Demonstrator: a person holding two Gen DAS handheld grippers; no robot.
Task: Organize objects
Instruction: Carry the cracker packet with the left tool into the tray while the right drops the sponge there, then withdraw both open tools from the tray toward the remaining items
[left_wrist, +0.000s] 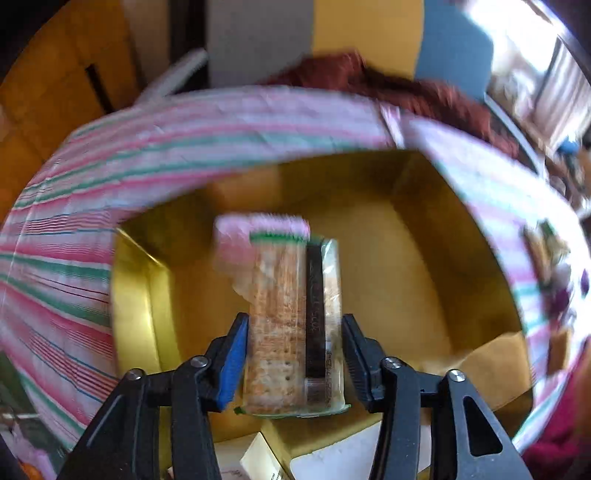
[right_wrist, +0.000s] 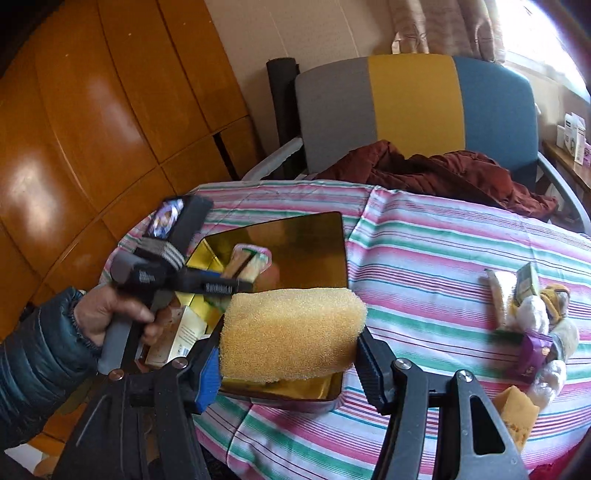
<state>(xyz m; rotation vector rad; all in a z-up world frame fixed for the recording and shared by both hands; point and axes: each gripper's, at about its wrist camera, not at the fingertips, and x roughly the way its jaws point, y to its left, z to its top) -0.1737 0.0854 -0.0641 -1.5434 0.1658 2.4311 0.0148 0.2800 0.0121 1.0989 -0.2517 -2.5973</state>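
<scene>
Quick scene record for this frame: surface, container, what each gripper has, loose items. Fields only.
surface: table under striped cloth
container: gold tin, open, on the cloth
left gripper: jaws apart around cracker packet, pads not pressing, over the tin
right gripper: shut on yellow sponge
loose items: small pile on the cloth, right of the tin
behind table: chair with dark red garment

A round table (right_wrist: 443, 258) is covered by a cloth striped in pink, green and white. Behind it an armchair (right_wrist: 413, 107) upholstered in grey, yellow and blue panels is seen, with a rust-red garment (right_wrist: 436, 170) heaped on its seat. To the left, glossy orange-brown wooden cabinet doors (right_wrist: 92, 122) are shown, a beige wall lies beyond, and strong daylight is admitted through a curtained window (right_wrist: 535, 33) at the upper right.
</scene>
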